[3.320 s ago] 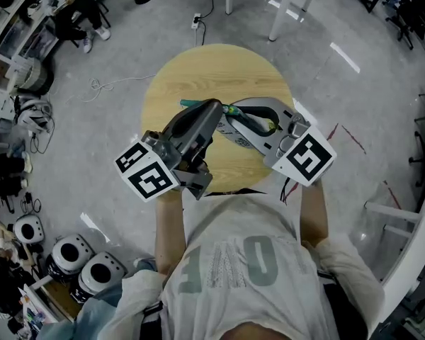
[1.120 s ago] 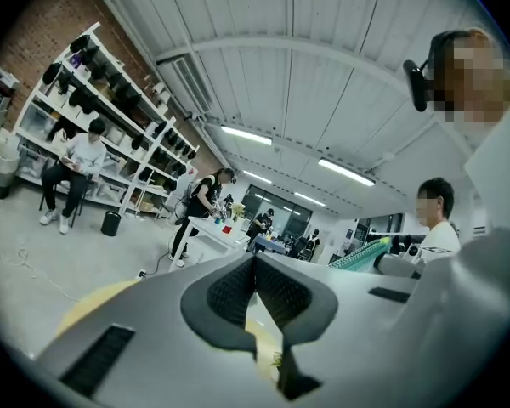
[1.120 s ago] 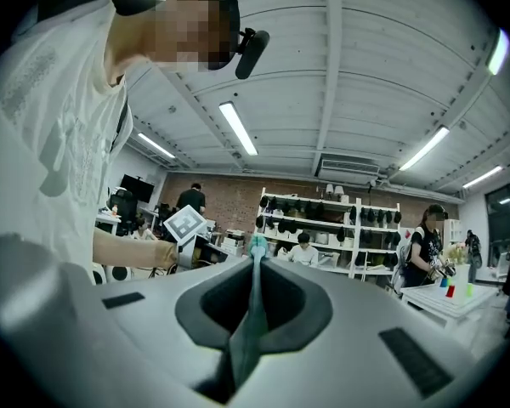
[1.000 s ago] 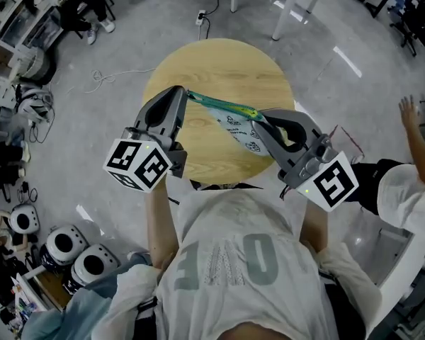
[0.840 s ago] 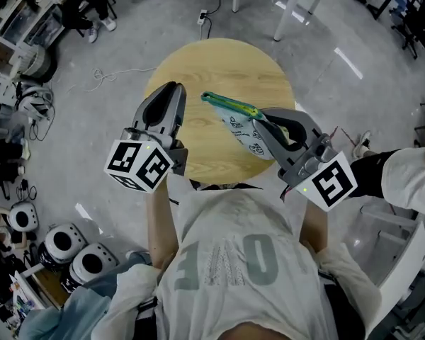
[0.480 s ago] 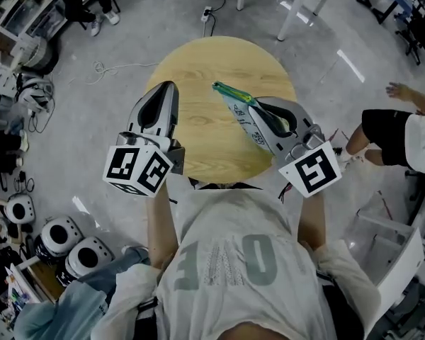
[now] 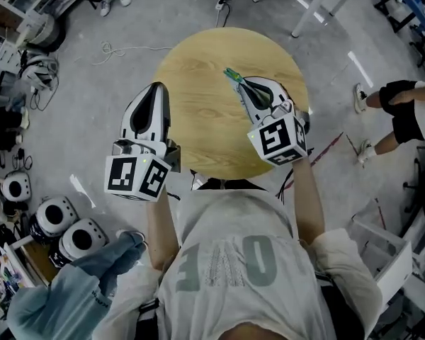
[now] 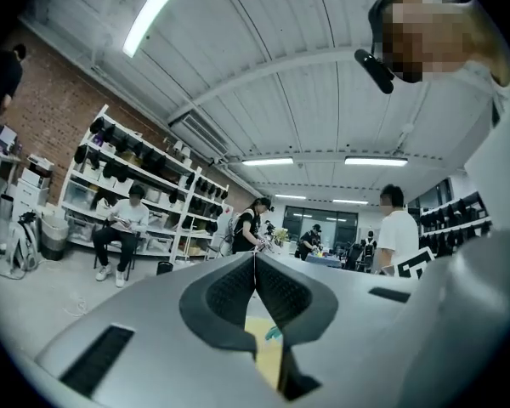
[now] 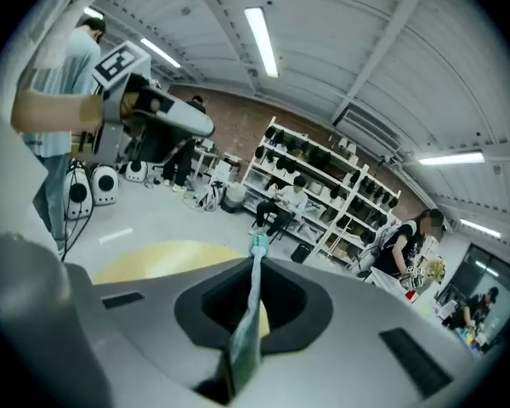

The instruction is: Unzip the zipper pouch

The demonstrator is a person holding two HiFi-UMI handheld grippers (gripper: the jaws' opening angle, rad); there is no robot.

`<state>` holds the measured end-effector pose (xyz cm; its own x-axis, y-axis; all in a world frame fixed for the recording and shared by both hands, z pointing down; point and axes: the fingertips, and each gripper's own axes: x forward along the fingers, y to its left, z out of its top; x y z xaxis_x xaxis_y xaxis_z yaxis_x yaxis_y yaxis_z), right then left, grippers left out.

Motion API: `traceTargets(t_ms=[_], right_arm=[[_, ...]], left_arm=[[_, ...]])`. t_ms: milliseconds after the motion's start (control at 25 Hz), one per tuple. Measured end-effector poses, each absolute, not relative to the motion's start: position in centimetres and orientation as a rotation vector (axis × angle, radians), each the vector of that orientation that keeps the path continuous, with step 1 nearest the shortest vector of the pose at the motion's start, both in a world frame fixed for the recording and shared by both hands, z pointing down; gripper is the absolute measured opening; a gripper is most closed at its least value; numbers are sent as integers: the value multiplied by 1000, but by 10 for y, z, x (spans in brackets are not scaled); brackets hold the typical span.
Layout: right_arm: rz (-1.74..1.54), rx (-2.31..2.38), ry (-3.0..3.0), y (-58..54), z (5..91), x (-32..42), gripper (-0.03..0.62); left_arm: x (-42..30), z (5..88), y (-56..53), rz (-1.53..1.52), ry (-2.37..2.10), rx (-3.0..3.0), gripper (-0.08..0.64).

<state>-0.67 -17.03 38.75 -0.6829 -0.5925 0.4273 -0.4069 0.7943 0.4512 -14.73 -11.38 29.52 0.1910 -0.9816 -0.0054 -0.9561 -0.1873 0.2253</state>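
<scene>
While the right tongs (image 7: 239, 81) clench the teal-edged zipper pouch (image 7: 231, 73) above the round wooden bench (image 7: 198, 55), just 12 o'clock of its centre, the left tongs (image 7: 156, 88) are clenched empty at its 9 o'clock rim. Pouch print unreadable. Grey concrete floor (image 7: 92, 83); shelving (image 9: 323, 177) against brick wall (image 9: 238, 126).

the table (image 7: 198, 69) is pale yellow wood grain, the zipper pouch (image 7: 231, 74) teal-green. the left gripper (image 7: 154, 89) and right gripper (image 7: 246, 87) are grey, patterned with black-and-white squares.
</scene>
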Motion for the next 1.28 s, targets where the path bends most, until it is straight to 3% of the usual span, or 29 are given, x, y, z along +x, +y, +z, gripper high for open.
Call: traceTargets(t_ms=[560, 1280], right_arm=[[-739, 518, -1988, -177, 527, -73, 34], [-471, 417, -2059, -131, 634, -108, 35]], left_arm=[[-212, 353, -87, -92, -2072, 2067, 26], [-231, 409, -65, -50, -2088, 1940, 26]])
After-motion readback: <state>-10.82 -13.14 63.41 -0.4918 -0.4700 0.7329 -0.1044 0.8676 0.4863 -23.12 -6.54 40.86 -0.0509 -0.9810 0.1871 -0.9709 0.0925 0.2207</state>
